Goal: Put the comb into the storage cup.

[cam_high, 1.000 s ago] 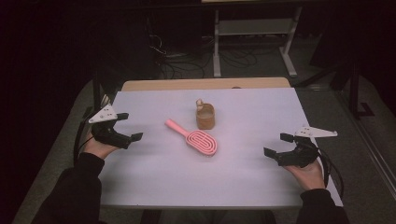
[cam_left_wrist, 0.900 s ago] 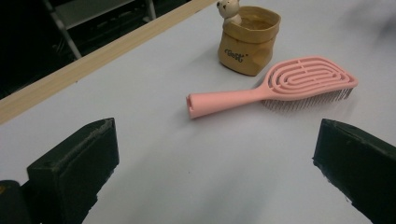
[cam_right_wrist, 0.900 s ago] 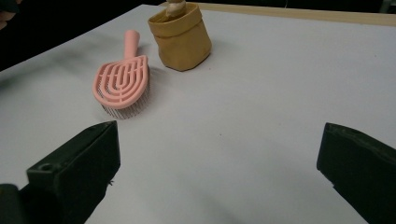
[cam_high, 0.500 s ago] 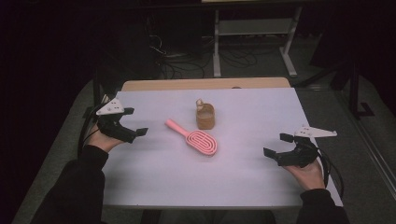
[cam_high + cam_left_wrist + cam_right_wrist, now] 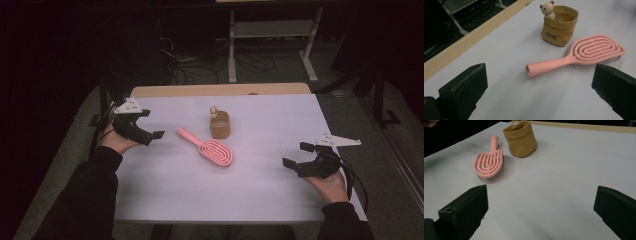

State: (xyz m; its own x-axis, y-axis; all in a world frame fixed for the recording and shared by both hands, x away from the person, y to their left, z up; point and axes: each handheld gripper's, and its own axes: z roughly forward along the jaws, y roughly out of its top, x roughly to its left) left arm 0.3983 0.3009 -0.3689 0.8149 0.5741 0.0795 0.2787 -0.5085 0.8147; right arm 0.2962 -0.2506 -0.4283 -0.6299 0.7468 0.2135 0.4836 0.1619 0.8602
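A: So, where does the pink hairbrush [image 5: 208, 148] lie?

B: Flat on the white table [image 5: 260, 200], bristles down, just in front of the tan bear-topped pouch [image 5: 220, 125], its handle toward the left gripper [image 5: 146, 125]. That gripper's jaws are spread wide and aimed at the handle end, apart from it.

A: And the right gripper [image 5: 301, 156]?

B: Wide open too, empty, well apart near the table's right edge.

A: Risks?

B: The handle is thin and low; a shallow pinch could skid it into the pouch, probably light enough to tip, though the dim view leaves that uncertain.
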